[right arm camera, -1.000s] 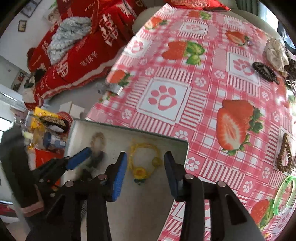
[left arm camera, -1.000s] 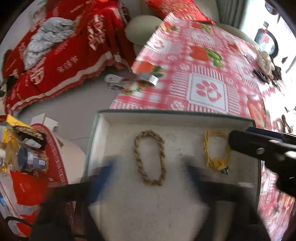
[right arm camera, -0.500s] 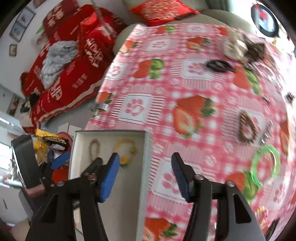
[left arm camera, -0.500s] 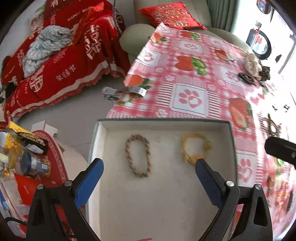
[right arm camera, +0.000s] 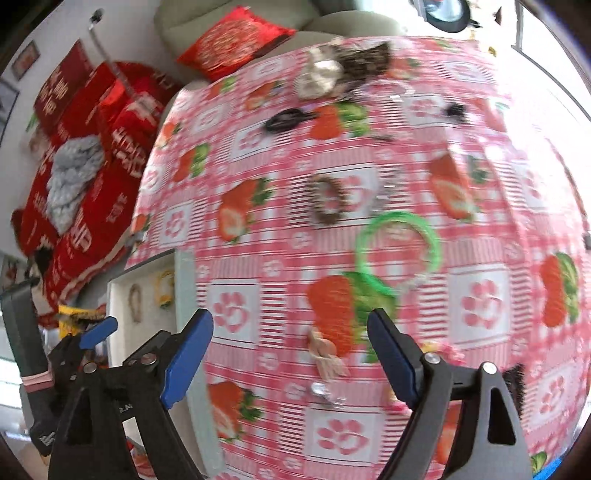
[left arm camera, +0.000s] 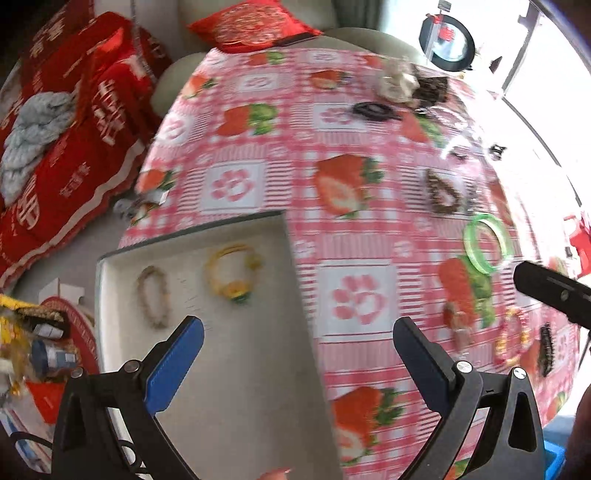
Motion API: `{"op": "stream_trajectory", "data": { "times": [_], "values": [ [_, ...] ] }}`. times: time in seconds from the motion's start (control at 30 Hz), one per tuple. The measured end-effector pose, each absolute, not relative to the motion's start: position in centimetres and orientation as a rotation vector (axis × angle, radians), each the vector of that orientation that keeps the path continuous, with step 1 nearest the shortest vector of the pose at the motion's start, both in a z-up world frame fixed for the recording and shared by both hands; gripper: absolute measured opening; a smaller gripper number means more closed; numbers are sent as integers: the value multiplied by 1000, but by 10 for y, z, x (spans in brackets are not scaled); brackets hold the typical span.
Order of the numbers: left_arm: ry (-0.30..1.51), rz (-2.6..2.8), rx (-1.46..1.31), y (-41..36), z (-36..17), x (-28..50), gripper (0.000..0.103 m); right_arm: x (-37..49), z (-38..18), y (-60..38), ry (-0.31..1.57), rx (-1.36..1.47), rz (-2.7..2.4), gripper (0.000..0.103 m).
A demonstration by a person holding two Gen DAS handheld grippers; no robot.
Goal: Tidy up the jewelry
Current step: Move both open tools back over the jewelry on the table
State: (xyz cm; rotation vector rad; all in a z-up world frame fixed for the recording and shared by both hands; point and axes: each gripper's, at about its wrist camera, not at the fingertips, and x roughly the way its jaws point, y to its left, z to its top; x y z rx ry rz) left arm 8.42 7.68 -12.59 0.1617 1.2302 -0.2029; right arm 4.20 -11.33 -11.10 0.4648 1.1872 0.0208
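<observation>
**Two bracelets in the tray, more jewelry on the cloth**

At left, a shallow white tray [left arm camera: 122,354] holds a braided tan bracelet [left arm camera: 153,297] and, just beside it, a yellow bracelet [left arm camera: 232,271]. The left gripper [left arm camera: 297,365] hangs over the tray's right edge, jaws wide apart and empty. Farther right on the pink strawberry-print tablecloth [right arm camera: 476,299] lie a brown beaded bracelet [right arm camera: 327,201] and a green bangle [right arm camera: 400,245]. The right gripper [right arm camera: 290,356] hovers above the cloth, its jaws having just been opening, nothing between them. Red blankets [right arm camera: 96,173] are heaped behind.

red-draped sofa [left arm camera: 74,155], beige armchair [right arm camera: 236,18], bright window [left arm camera: 554,74]
</observation>
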Motion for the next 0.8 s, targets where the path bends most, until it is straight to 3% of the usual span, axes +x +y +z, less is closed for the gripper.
{"op": "stream_trajectory", "data": {
  "times": [0.4, 0.8],
  "values": [
    [1257, -251, 157, 2, -119, 97, 103, 20, -121, -196, 1252, 463, -117, 89],
    [1309, -155, 63, -39, -138, 145, 103, 69, -118, -266, 1252, 410, -134, 89]
  ]
}}
